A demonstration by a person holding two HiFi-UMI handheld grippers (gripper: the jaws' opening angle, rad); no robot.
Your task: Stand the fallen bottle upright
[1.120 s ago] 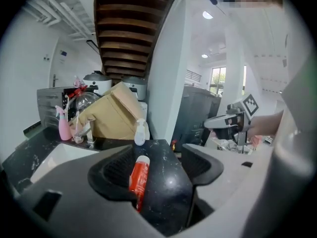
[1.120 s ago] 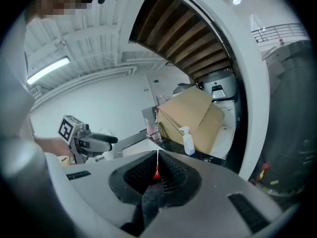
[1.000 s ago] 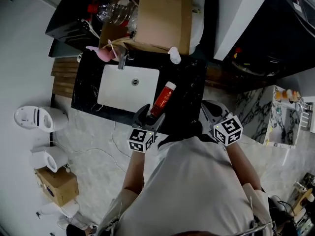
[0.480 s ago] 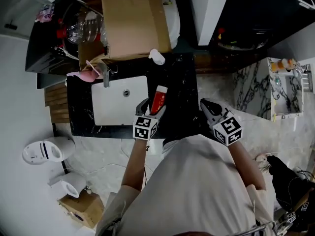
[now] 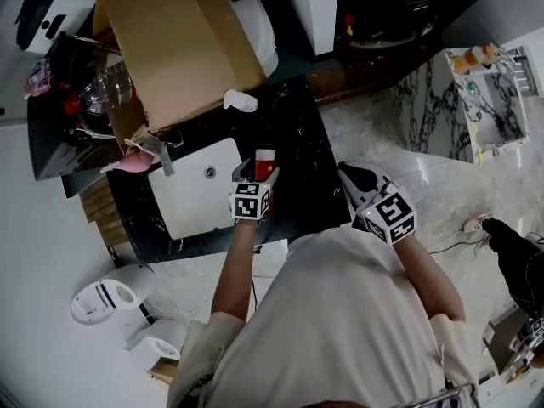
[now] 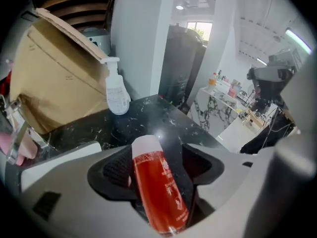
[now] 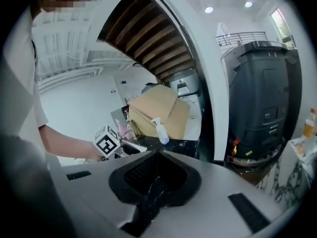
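A red bottle [image 5: 264,163] with a white cap is on the black counter [image 5: 299,134], just right of the sink. My left gripper [image 5: 255,171] is shut on it. In the left gripper view the red bottle [image 6: 156,187] lies between the black pads [image 6: 110,171], cap end pointing away and slightly up, so it is tilted rather than upright. My right gripper [image 5: 351,175] hovers at the counter's right front corner, apart from the bottle. Its jaws stand together around nothing [image 7: 154,180].
A white sink basin [image 5: 194,199] with a faucet [image 5: 161,155] lies left of the bottle. A white spray bottle [image 5: 240,100] [image 6: 117,95] stands at the back of the counter, in front of a large cardboard box [image 5: 174,45]. Marble floor [image 5: 399,155] lies to the right.
My left gripper moved forward over the bottle and shut on it. The bottle now looks shorter from above, with its cap end raised. The right gripper stayed near the counter's corner.
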